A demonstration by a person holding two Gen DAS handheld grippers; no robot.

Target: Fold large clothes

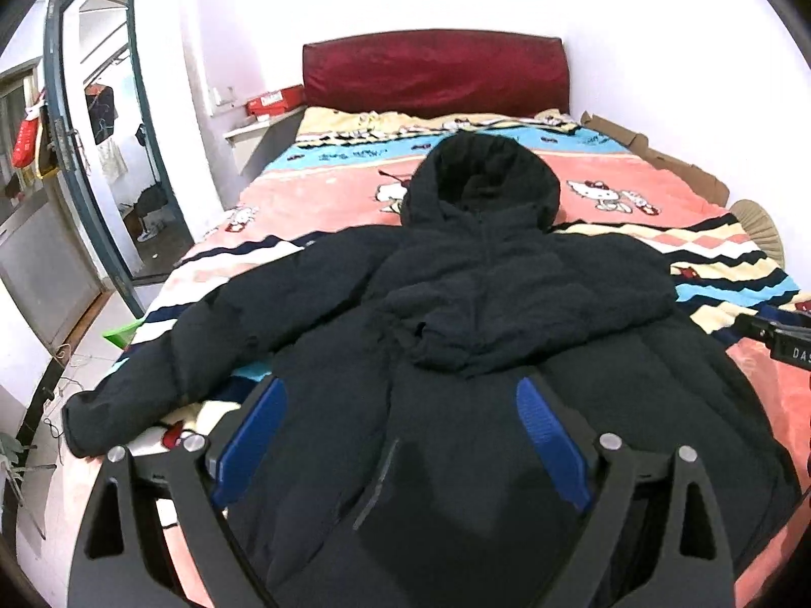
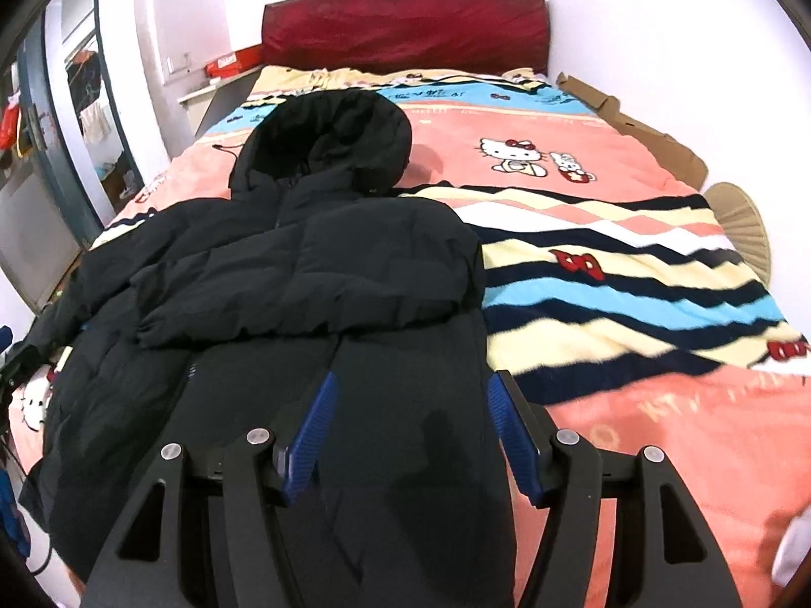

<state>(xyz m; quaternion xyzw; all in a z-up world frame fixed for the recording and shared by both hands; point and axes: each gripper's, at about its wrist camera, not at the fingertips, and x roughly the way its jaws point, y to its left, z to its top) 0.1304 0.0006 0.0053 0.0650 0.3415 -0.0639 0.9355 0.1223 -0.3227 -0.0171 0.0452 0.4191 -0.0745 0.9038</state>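
Note:
A black hooded puffer jacket (image 1: 481, 304) lies face up on the bed, hood (image 1: 481, 177) toward the headboard. One sleeve (image 2: 304, 278) is folded across the chest. The other sleeve (image 1: 167, 370) stretches out toward the bed's left edge. My left gripper (image 1: 400, 390) hovers over the jacket's lower body, its blue pads (image 1: 253, 435) wide apart with nothing pinched. My right gripper (image 2: 411, 380) is open too, above the jacket's lower right side (image 2: 415, 456), one pad near the jacket's edge. Part of the right gripper (image 1: 780, 342) shows at the left wrist view's right edge.
The bed carries a pink cartoon blanket (image 2: 633, 430) with stripes. A dark red headboard (image 1: 431, 71) stands against the far wall. Flattened cardboard (image 2: 643, 137) and a woven fan (image 2: 740, 218) lie along the right side. A doorway (image 1: 116, 152) and a bedside shelf with a red box (image 1: 273, 101) are at the left.

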